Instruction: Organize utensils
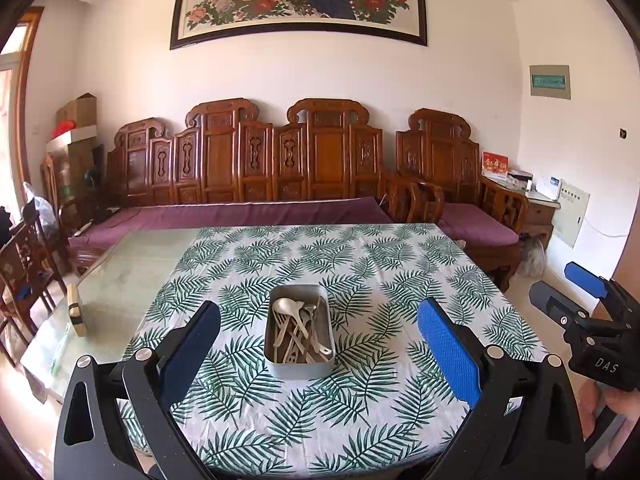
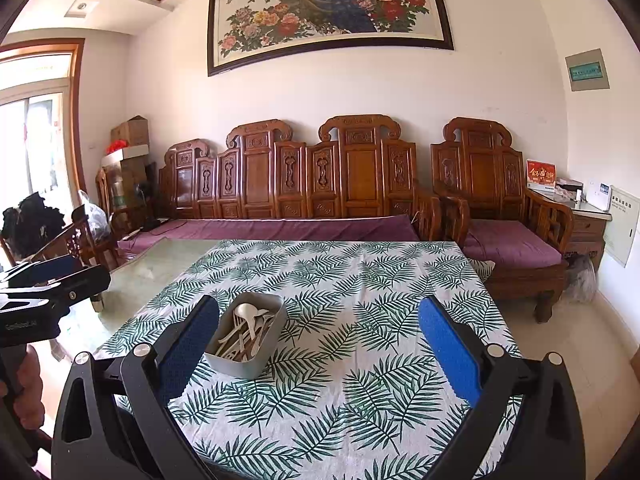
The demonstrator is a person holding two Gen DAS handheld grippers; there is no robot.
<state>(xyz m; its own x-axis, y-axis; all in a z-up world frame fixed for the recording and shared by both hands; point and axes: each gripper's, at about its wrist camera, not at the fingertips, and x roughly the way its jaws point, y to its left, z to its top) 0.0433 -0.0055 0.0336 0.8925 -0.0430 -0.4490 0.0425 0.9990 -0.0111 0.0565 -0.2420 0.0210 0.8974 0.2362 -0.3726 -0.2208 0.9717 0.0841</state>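
Note:
A grey rectangular tin stands in the middle of the leaf-print tablecloth. In it lie several pale plastic utensils, a spoon bowl uppermost, with a metal spoon among them. My left gripper is open and held above the table, the tin straight ahead between its fingers. My right gripper is open too, with the tin just inside its left finger. Nothing is held. The right gripper also shows at the right edge of the left wrist view.
Bare glass tabletop lies left of the cloth, with a small wooden block on it. A carved wooden sofa with purple cushions runs behind the table. A wooden chair stands at the left. A hand holds the right gripper's handle.

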